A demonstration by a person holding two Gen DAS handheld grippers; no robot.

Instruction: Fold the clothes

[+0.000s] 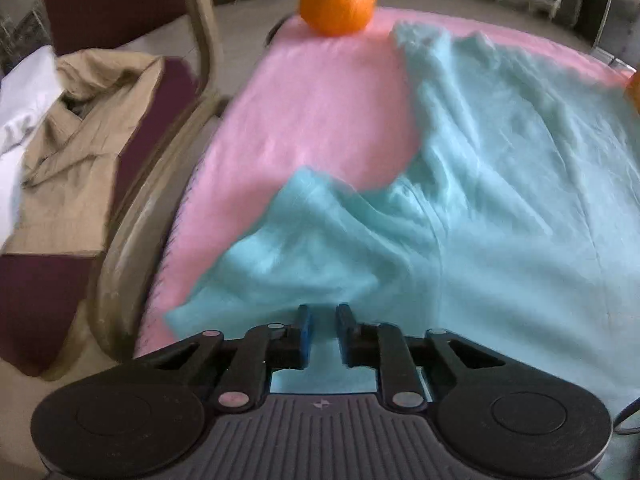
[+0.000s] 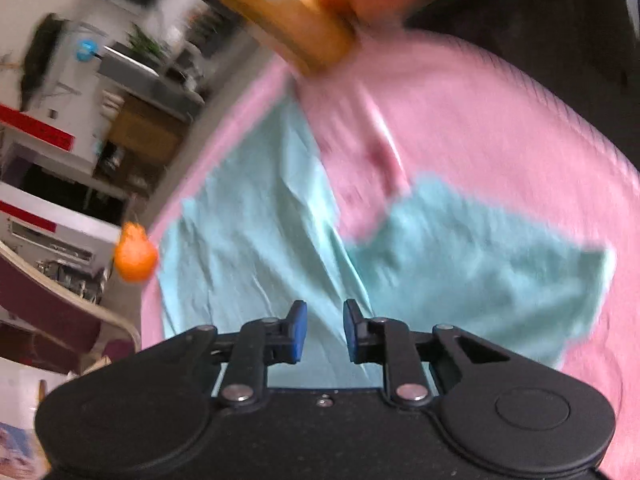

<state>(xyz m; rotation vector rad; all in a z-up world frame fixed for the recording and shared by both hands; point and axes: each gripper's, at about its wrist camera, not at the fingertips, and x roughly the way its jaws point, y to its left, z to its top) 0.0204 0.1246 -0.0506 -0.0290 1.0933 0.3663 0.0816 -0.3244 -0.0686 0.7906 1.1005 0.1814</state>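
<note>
Light-blue garment [image 1: 500,200] on pink cloth [image 1: 320,100] — left hand-held gripper [image 1: 323,326] slightly parted above its hem.

Garment [image 1: 500,184]: plain pale aqua. Counter cover [image 1: 320,112]: plain pink. Ball [image 1: 338,2]: bright orange. Chair upholstery [image 1: 108,0]: maroon. Draped cloth [image 1: 76,136]: tan. Gripper pads [image 2: 298,332]: blue, black linkages.
</note>
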